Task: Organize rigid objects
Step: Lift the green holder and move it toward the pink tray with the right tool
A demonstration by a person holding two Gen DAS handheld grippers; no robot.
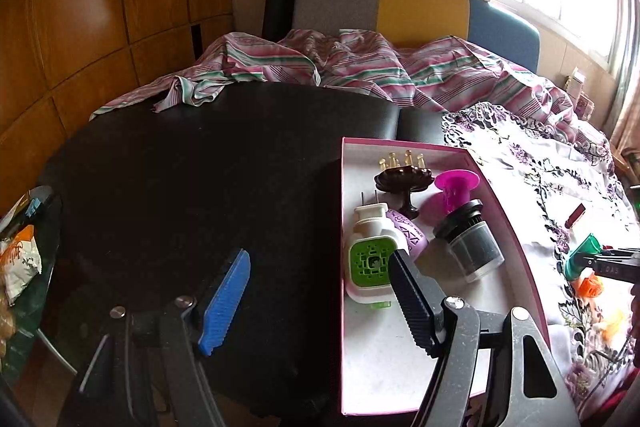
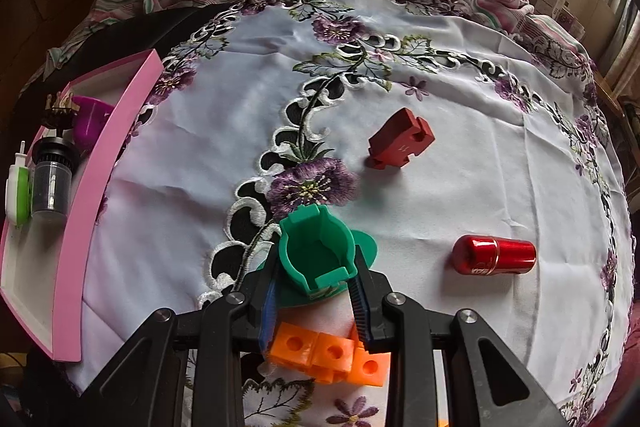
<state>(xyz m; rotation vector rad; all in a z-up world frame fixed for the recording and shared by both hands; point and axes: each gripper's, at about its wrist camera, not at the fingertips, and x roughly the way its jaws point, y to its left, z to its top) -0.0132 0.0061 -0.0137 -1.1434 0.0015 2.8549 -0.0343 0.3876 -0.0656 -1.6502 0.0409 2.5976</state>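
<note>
My right gripper is shut on a green plastic cup-shaped holder just above the embroidered white cloth; it also shows in the left wrist view. Orange cube blocks lie under it. A dark red block and a red metal cylinder lie farther on the cloth. My left gripper is open and empty beside the pink box, which holds a green-and-white plug-in device, a clear jar with a black lid, a magenta funnel and a dark pedestal dish.
The pink box stands at the cloth's left edge. A black round surface lies left of the box. A striped bedsheet and a sofa are behind. Snack packets sit at the far left.
</note>
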